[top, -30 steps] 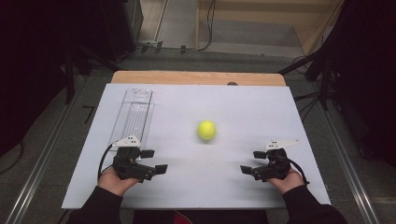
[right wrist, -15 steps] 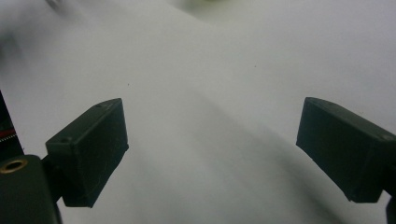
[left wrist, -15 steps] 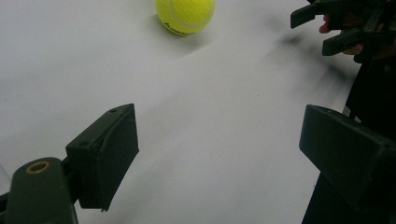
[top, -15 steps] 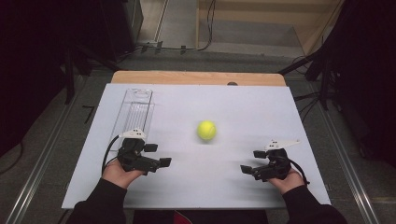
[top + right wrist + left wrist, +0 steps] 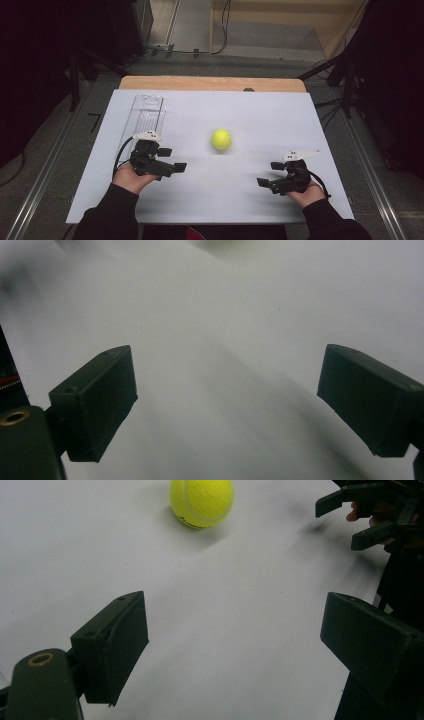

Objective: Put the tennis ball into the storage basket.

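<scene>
No legible text anywhere.

Light: bright on the white counter [image 5: 250, 115], dark surroundings.
Blur: right gripper view smeared; yellow felt tennis ball [image 5: 202, 502] casts a soft shadow.

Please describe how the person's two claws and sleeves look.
Both claws, left claw and right claw, are black with two blocky jaws. Each carries a pale three-cornered plate on top and trails a black cable. The person's sleeves are dark.
</scene>
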### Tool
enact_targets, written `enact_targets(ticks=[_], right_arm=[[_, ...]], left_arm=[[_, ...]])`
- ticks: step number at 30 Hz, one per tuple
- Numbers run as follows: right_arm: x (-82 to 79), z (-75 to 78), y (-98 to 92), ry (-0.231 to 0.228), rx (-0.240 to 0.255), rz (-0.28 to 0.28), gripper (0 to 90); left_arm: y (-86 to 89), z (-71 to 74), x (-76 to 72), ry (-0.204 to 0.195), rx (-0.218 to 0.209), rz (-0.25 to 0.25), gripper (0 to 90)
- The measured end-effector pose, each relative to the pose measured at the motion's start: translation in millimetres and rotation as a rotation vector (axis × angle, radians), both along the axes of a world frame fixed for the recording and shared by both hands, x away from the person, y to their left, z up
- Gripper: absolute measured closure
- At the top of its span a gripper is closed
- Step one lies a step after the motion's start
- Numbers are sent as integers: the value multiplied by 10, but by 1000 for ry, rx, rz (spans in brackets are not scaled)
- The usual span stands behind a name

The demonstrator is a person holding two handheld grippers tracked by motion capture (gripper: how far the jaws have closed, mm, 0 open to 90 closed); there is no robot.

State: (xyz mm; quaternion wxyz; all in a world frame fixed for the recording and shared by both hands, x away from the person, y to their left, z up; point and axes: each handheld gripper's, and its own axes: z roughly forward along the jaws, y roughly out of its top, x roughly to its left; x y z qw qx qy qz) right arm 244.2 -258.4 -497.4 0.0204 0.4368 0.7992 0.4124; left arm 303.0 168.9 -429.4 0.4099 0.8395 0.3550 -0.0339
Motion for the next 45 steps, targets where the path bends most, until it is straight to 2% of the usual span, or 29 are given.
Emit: enact_targets(ticks=[9, 10, 12, 19, 24, 41, 45], right_arm=[[4, 6, 13, -8, -3, -4, 71], [2, 7, 15, -12, -8, -1, 130], [-1, 10, 18, -14, -9, -2, 137], [-3, 10, 29, -10, -8, 4, 137], [-3, 12, 18, -14, -8, 2, 137], [-12, 15, 22, -15, -13, 1, 137], [-15, 16, 19, -15, -14, 2, 137]], left_arm=[[-65, 37, 93, -6, 3, -1, 126], [-76, 41, 103, -11, 7, -4, 137], [-97, 46, 123, -7, 5, -3, 137], [-167, 36, 180, 0, 8, -9, 137], [-198, 45, 209, -15, 8, -13, 137], [-371, 37, 408, -38, 59, -34, 137], [-413, 41, 446, -36, 41, -36, 137]])
